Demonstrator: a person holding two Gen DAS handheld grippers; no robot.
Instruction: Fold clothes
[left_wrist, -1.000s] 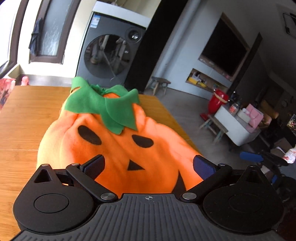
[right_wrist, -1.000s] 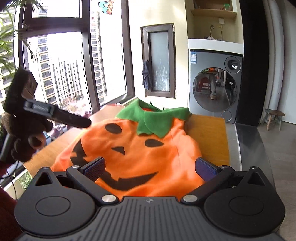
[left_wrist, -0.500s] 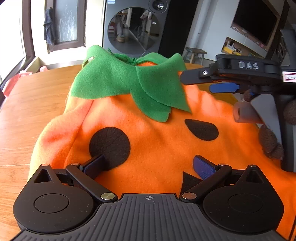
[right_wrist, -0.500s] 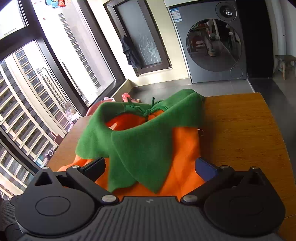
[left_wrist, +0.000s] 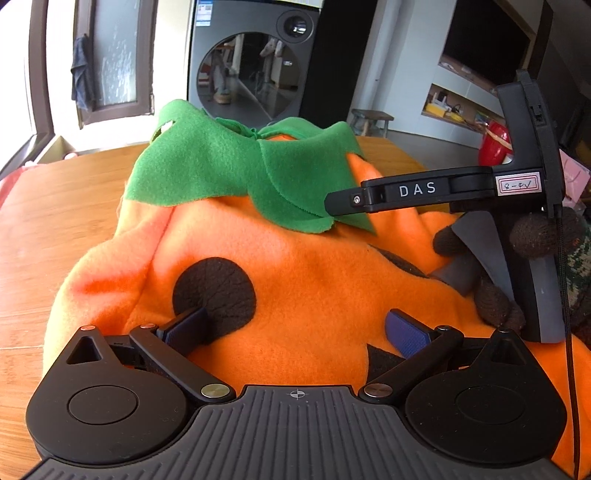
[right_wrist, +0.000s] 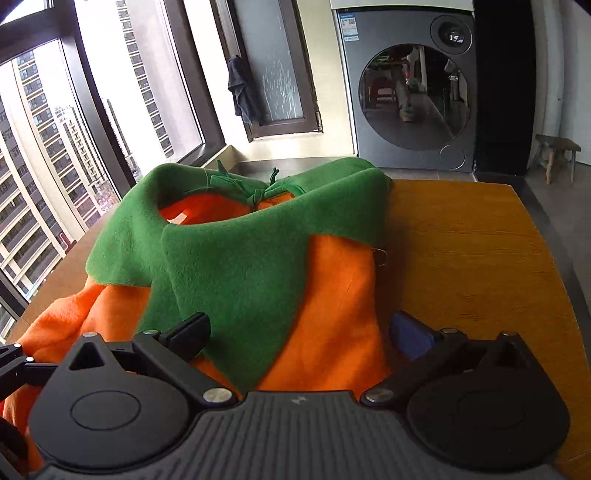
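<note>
An orange fleece pumpkin costume (left_wrist: 295, 273) with a green leaf collar (left_wrist: 229, 173) and black face patches lies on the wooden table (left_wrist: 62, 199). My left gripper (left_wrist: 295, 328) is open, low over the costume's face, its left finger by the round black eye (left_wrist: 218, 288). In the right wrist view the costume (right_wrist: 332, 295) and its collar (right_wrist: 240, 258) fill the middle. My right gripper (right_wrist: 299, 332) is open, low over the collar's right side. It also shows in the left wrist view (left_wrist: 424, 192), reaching in from the right in a gloved hand.
A grey washing machine (right_wrist: 410, 88) stands beyond the table's far end. Tall windows (right_wrist: 92, 110) run along the left. A wooden stool (right_wrist: 557, 155) is on the floor at the right. Bare table (right_wrist: 472, 258) lies right of the costume.
Both grippers have moved forward and lower over the costume. The right gripper has gone from the face area up to the green collar. Both stay open.
</note>
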